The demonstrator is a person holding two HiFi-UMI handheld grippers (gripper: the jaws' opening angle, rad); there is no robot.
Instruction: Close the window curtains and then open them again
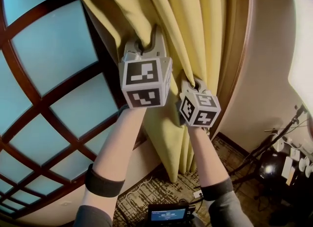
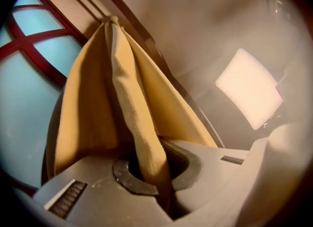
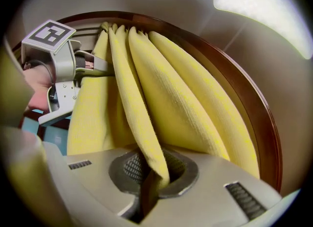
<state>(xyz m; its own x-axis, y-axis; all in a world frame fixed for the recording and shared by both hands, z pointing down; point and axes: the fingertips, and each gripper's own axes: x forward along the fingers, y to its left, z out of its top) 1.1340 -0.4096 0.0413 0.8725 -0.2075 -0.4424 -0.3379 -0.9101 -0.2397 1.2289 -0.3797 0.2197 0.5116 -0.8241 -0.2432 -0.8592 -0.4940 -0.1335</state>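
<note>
Head view: left claw [image 1: 146, 39], right claw [image 1: 193, 82] clamp curtain [image 1: 198, 15]; window [image 1: 49, 50] uncovered leftward.

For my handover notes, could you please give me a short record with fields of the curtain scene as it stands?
curtain: yellow, gathered in folds at the window's right side
window: mostly uncovered, dark lattice frame
left hand-held gripper: shut on a curtain fold
right hand-held gripper: shut on another curtain fold
</note>
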